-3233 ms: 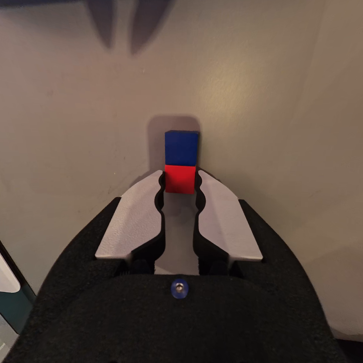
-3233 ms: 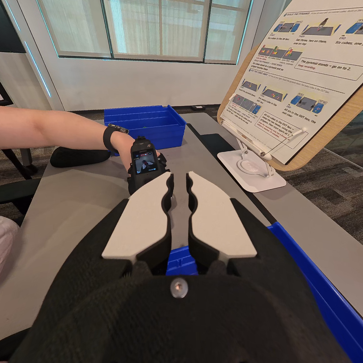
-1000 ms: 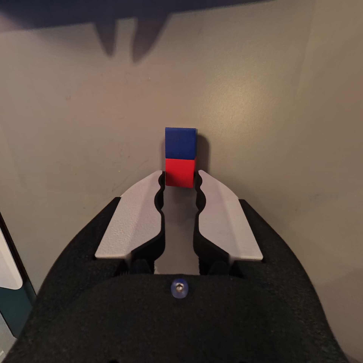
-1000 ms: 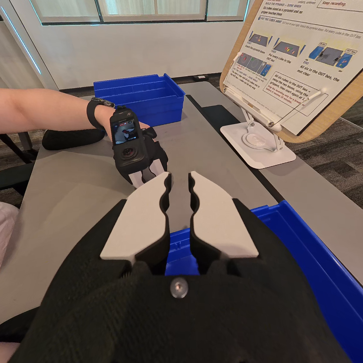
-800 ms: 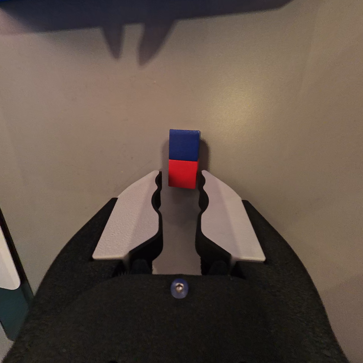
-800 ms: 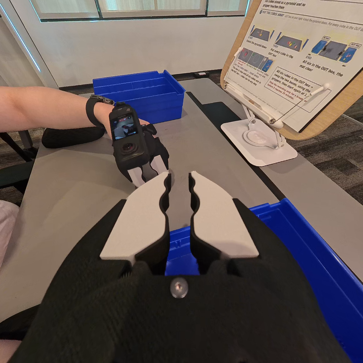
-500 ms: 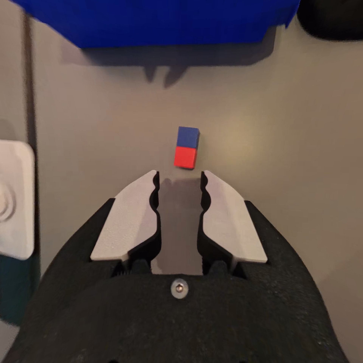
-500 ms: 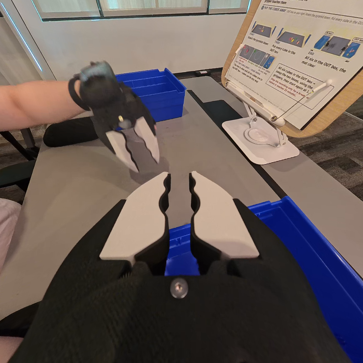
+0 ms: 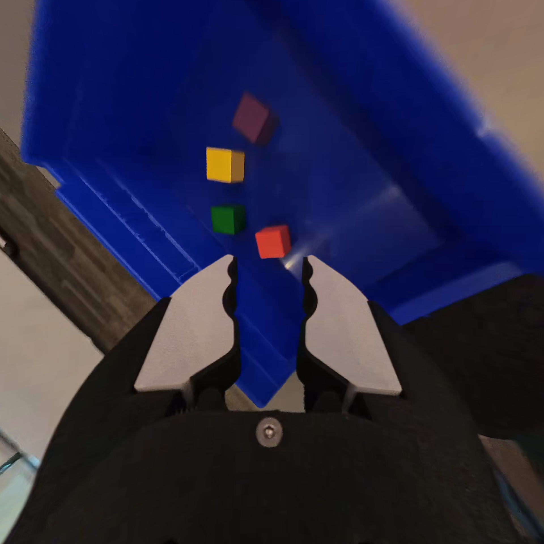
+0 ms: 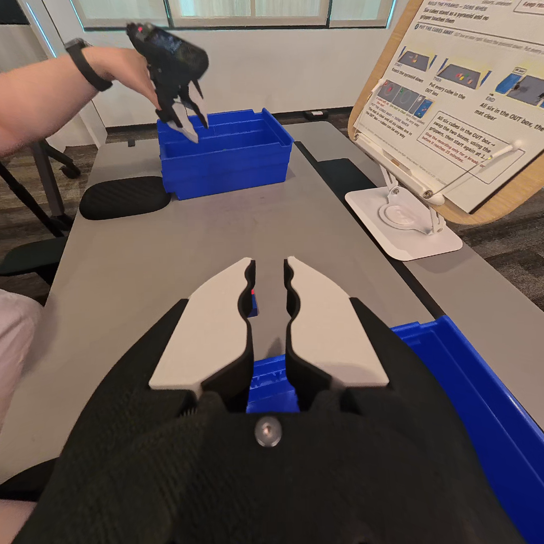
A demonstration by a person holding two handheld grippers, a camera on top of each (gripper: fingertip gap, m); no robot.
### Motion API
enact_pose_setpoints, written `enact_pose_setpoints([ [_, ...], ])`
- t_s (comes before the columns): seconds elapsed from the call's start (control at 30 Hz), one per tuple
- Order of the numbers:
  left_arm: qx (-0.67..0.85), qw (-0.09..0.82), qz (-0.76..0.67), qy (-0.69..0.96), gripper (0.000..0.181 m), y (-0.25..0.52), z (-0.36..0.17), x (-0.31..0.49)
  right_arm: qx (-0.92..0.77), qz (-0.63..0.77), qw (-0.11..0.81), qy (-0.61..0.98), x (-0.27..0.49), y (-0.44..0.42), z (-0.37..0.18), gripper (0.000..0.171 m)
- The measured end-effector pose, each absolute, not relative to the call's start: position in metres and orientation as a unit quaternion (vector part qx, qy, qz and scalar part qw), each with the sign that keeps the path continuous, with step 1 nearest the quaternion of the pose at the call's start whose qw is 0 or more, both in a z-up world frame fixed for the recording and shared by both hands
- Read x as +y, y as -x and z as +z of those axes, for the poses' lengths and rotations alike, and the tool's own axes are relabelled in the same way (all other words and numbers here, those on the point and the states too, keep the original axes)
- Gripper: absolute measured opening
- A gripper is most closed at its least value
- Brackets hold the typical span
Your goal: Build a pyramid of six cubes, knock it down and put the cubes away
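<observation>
Left gripper, jaws apart and empty, hangs above the blue bin; orange cube lies nearest, just beyond its fingertips.

The left wrist view is dim and motion-blurred, the deep blue plastic bin smeared at its rims, with a small glare streak on its floor. The right wrist view is bright with daylight from the far windows; its edges bow from the wide lens, and the far black left gripper is blurred.

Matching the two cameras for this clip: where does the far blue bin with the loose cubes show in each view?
Left wrist view: the blue bin fills the upper frame, seen from above.
Right wrist view: same bin, upper centre at the table's far end.
Shared landmark: the left gripper open above it.
</observation>
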State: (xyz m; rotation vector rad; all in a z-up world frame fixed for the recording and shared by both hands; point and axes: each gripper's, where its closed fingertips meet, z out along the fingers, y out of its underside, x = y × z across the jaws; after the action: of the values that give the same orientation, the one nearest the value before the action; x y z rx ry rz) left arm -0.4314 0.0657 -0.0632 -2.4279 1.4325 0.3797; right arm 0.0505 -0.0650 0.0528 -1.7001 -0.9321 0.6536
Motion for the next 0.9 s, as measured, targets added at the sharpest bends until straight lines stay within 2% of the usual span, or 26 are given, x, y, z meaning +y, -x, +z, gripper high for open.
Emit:
enact_pose_setpoints([
  [0.2, 0.483, 0.081, 0.142, 0.86, 0.045, 0.461, -0.119, 0.073, -0.392, 0.271, 0.509, 0.717, -0.063, -0.047, 0.046, 0.019],
  [0.33, 0.472, 0.082, 0.125, 0.869, 0.044, 0.456, -0.128, 0.081, -0.393, 0.27, 0.503, 0.721, -0.061, -0.047, 0.042, 0.019],
  [0.43, 0.465, 0.047, 0.104, 0.878, 0.046, 0.458, -0.137, 0.077, -0.392, 0.269, 0.5, 0.724, -0.061, -0.048, 0.04, 0.019],
  [0.57, 0.469, 0.03, 0.124, 0.874, 0.031, 0.466, -0.143, 0.079, -0.388, 0.269, 0.505, 0.723, -0.06, -0.052, 0.042, 0.019],
  [0.73, 0.481, 0.066, 0.139, 0.863, 0.028, 0.463, -0.117, 0.085, -0.381, 0.271, 0.507, 0.724, -0.061, -0.057, 0.041, 0.019],
  [0.9, 0.492, 0.174, 0.147, 0.84, 0.028, 0.433, -0.041, 0.09, -0.379, 0.27, 0.509, 0.724, -0.061, -0.057, 0.043, 0.019],
])
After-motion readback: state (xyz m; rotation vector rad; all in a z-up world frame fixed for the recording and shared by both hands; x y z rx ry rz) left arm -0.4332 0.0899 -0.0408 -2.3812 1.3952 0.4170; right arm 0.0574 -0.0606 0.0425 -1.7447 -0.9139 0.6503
